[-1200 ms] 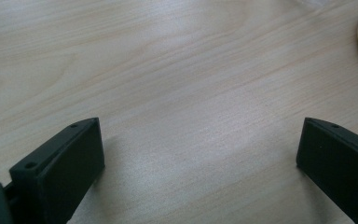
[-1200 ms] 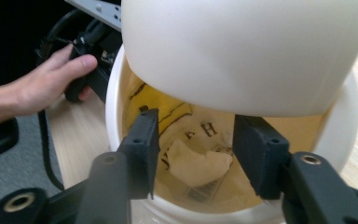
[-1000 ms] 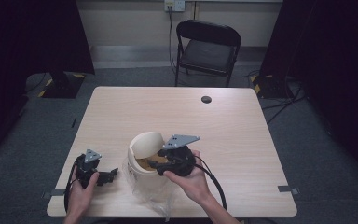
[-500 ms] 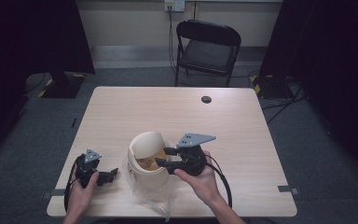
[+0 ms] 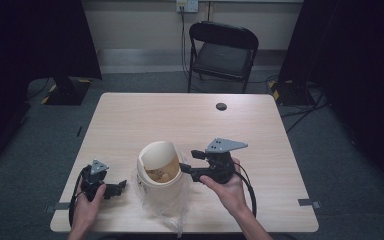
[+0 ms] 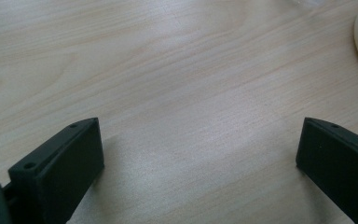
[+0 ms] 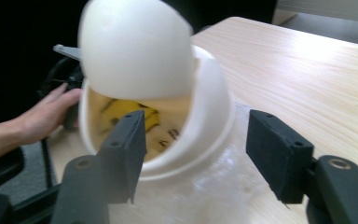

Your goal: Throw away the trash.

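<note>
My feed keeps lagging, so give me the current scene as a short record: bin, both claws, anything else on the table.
bin: white lidded bin, lid swung open, clear plastic liner spilling out beneath
contents: something yellow inside, unclear what
right claw: open, at the bin's rim, holding nothing
left claw: open, low over the table, beside the bin
other: small black round object near the far edge

Left tool (image 5: 121,186) jaws spread, right tool (image 5: 186,162) jaws spread, raised

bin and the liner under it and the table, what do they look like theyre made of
Bin: likely matte cream plastic, smooth and evenly coloured.
Liner: thin clear plastic film, crinkled and see-through.
Table: pale wood or wood-look laminate, with grain lines and a soft sheen; which one is unclear.
</note>
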Motion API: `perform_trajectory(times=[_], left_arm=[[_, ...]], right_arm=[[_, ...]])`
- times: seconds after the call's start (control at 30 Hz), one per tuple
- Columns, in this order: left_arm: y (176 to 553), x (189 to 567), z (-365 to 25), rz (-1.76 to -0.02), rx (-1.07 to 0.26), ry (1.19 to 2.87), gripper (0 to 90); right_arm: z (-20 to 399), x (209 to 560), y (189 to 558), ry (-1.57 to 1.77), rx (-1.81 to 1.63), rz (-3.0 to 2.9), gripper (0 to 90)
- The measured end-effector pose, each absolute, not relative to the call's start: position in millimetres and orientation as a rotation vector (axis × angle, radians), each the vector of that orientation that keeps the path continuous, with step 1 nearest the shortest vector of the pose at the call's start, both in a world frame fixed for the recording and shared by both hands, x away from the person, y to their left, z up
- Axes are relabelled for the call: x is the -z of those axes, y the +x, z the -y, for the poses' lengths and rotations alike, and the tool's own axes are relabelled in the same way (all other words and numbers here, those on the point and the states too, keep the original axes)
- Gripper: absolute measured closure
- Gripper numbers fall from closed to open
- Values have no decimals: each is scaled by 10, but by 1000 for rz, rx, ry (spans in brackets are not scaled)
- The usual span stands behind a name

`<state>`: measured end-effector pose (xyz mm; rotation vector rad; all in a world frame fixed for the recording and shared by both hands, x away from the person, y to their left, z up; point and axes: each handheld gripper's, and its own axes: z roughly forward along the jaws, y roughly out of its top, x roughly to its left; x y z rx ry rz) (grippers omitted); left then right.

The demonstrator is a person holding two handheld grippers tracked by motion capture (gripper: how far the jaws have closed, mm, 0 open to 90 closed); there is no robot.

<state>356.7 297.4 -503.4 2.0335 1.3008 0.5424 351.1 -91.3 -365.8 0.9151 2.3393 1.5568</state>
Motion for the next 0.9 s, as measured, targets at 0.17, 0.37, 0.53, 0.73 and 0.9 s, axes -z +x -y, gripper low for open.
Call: perform_trajectory(times=[0.17,0.37,0.53,0.73,0.9], left_arm=[[3566,5035,-2972,-1303,-543,2031,2],[3566,5035,-2971,-1304,-543,2030,2],[3566,5035,-2972,-1303,-543,2031,2],[3566,5034,-2973,-1302,-545,2033,2],[3566,5034,-2973,-1302,-545,2033,2]], right_arm=[[1045,3685,3549,960,-1525,-2316,310],[1217,3716,3572,1019,-1468,-2281,276],[1377,3755,3590,1072,-1436,-2274,270],[1613,3857,3669,1140,-1365,-2238,252],[1843,4023,3794,1236,-1301,-2210,232]])
